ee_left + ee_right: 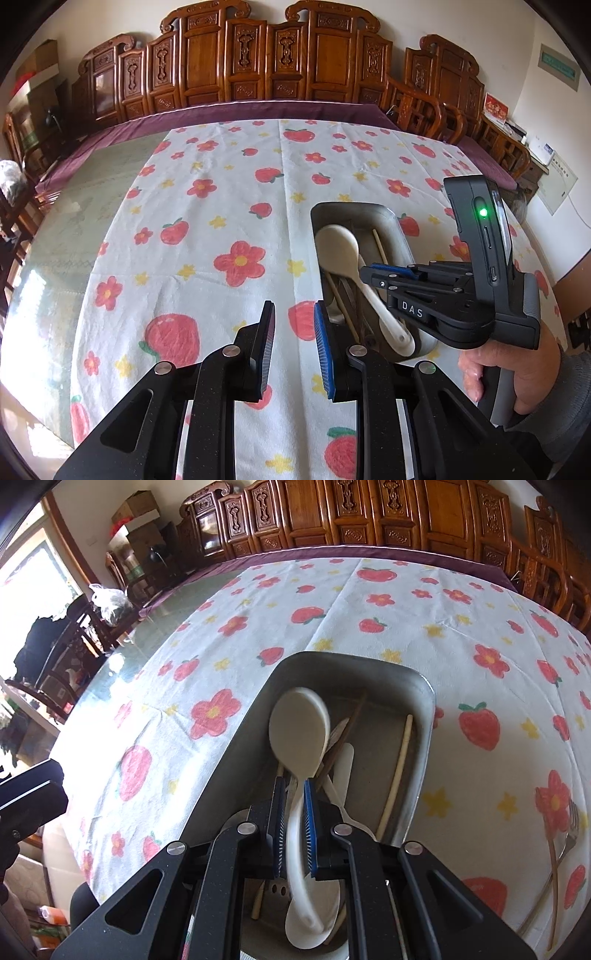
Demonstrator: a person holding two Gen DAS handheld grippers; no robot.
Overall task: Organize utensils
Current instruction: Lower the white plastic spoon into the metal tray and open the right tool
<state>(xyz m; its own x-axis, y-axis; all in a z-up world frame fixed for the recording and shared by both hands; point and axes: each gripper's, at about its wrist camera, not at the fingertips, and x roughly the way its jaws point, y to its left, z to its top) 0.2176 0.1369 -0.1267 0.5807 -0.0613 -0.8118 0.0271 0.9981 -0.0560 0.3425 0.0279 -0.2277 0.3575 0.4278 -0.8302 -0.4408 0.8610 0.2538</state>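
Right gripper jaws pinched on the handle of the white spoon, its bowl raised over the metal tray at the cloth's near right. Chopsticks and other utensils lie inside the tray. Left gripper jaws parted, nothing held, hovering over the floral tablecloth just left of the tray. Fork lies on the cloth, right of the tray.

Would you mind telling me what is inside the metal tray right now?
Inside the metal tray are a white rice paddle, gripped by the right gripper, plus chopsticks and other white utensils. The gripper and paddle hide whatever lies beneath.
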